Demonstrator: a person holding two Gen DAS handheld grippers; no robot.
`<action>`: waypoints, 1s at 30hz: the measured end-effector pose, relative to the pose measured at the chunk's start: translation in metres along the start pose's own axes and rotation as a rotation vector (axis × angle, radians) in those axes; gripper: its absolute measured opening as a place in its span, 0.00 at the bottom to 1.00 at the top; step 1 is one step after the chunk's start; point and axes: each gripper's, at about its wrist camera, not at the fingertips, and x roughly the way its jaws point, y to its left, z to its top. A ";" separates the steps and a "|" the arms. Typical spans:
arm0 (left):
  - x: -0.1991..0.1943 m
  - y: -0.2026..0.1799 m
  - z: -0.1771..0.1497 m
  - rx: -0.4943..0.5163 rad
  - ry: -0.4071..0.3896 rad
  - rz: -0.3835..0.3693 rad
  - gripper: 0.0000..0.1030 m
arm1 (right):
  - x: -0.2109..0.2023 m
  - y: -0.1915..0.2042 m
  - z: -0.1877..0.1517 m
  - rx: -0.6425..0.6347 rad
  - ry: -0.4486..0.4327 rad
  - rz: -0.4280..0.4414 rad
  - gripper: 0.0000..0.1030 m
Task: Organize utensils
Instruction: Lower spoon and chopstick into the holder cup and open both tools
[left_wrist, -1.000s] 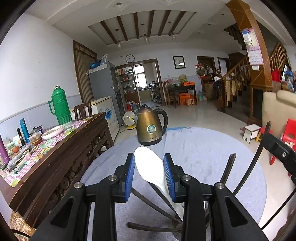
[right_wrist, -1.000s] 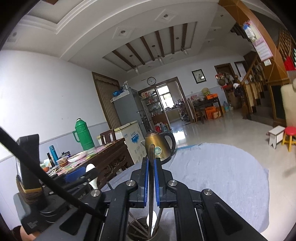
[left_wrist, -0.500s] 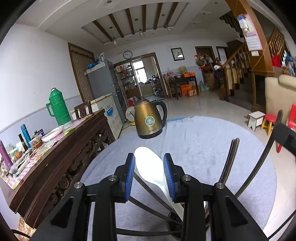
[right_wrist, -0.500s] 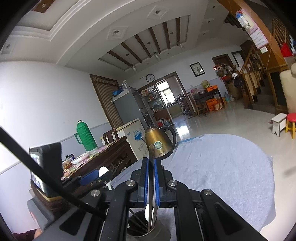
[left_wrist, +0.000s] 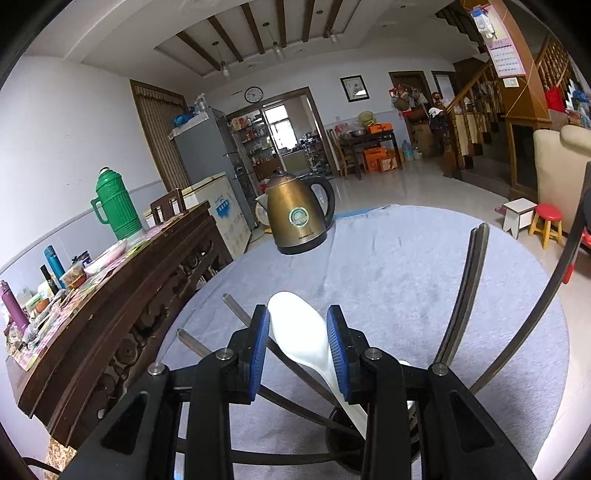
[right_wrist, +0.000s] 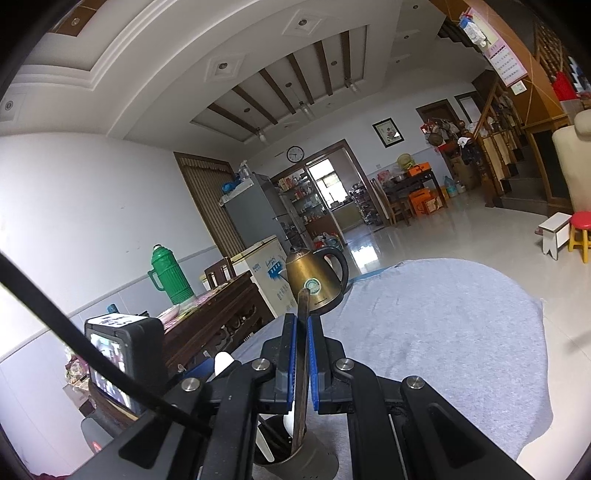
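Observation:
My left gripper is shut on a white plastic spoon whose handle runs down into a dark utensil holder on the grey tablecloth. Several dark chopsticks lean out of that holder. In the right wrist view my right gripper is shut on a thin dark chopstick that stands upright with its lower end in the metal utensil holder. The left gripper's camera shows at the left.
A bronze electric kettle stands at the far side of the round table. A dark wooden sideboard runs along the left with a green thermos and bottles. Small stools stand on the floor at the right.
Both grippers have risen and tilted slightly, so the kettle sits lower in view. Each still holds its utensil over the holder.

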 end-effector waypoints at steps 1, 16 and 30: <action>0.000 0.000 -0.001 0.001 0.000 0.002 0.33 | 0.001 0.001 0.000 0.003 0.001 0.001 0.06; -0.011 0.018 0.000 -0.039 -0.007 -0.026 0.39 | 0.015 0.020 -0.003 -0.028 0.043 -0.017 0.06; -0.032 0.078 0.002 -0.147 -0.043 -0.020 0.52 | 0.033 0.065 -0.019 -0.105 0.106 -0.015 0.07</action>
